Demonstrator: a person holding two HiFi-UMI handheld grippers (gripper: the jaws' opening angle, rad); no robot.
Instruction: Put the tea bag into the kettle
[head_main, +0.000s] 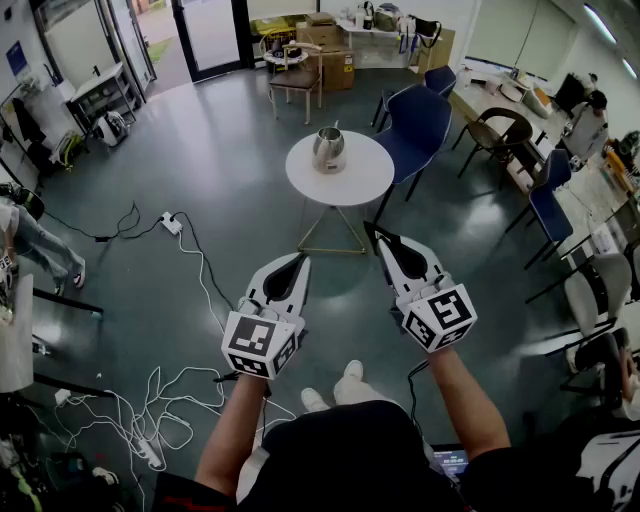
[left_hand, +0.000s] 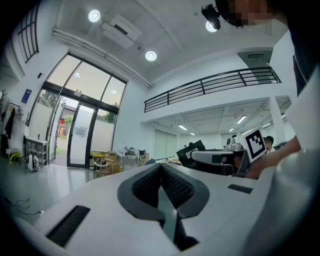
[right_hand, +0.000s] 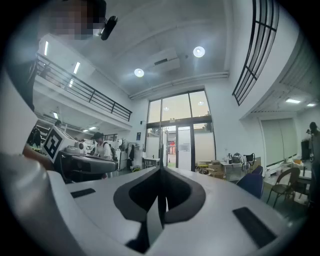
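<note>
A silver metal kettle (head_main: 328, 150) stands on a small round white table (head_main: 360, 180) in the middle of the room, well ahead of both grippers. No tea bag shows in any view. My left gripper (head_main: 302, 258) and right gripper (head_main: 372, 231) are held side by side above the floor, short of the table, tips pointing toward it. In the left gripper view the jaws (left_hand: 160, 168) are pressed together with nothing between them. The right gripper (right_hand: 160, 170) is likewise shut and empty. Neither gripper view shows the kettle.
A blue chair (head_main: 416, 132) stands right behind the table, and more chairs (head_main: 548, 205) and desks line the right side. Cables and power strips (head_main: 171, 223) trail across the floor at left. A wooden chair (head_main: 296, 75) stands farther back. A person's leg (head_main: 45, 250) shows at the left edge.
</note>
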